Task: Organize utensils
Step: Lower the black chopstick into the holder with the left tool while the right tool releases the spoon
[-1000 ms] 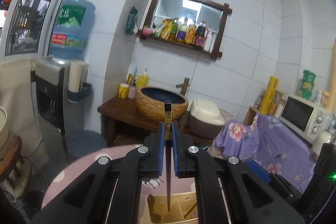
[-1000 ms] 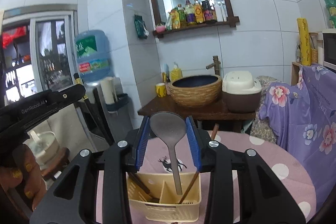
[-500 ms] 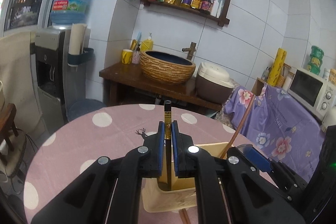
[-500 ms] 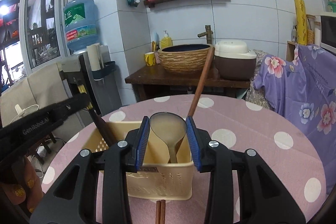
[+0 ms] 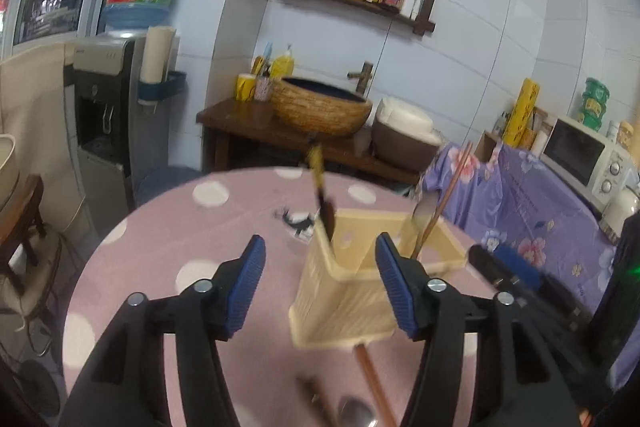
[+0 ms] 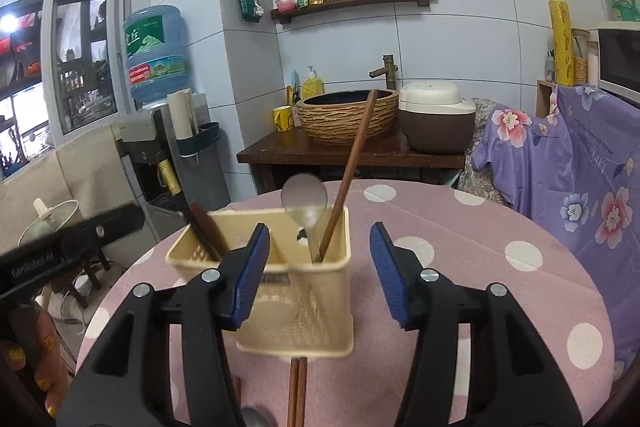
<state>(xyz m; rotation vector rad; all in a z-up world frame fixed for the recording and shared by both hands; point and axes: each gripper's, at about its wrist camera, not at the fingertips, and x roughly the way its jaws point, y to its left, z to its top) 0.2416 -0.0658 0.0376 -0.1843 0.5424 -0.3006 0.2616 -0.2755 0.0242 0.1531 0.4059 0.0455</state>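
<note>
Both grippers parted above a cream utensil basket (image 6: pixel 296 291) on a pink polka-dot bench (image 6: pixel 480 267).

The left gripper (image 5: pixel 320 285) had its blue fingers (image 5: pixel 246 283) opening, nothing clamped between them, with a dark, gold-banded chopstick (image 5: pixel 322 187) standing tilted in the basket's compartment just ahead; the right gripper (image 6: pixel 318 273) was likewise opening, its fingers (image 6: pixel 386 271) well apart either side of the basket without pressing on it; a grey spoon (image 6: pixel 304 199) and a brown chopstick (image 6: pixel 352 167) leaned in the right-hand compartment as that camera saw it; a pair of brown chopsticks (image 6: pixel 297 387) lay on the bench, their far ends at the basket's near base.
</note>
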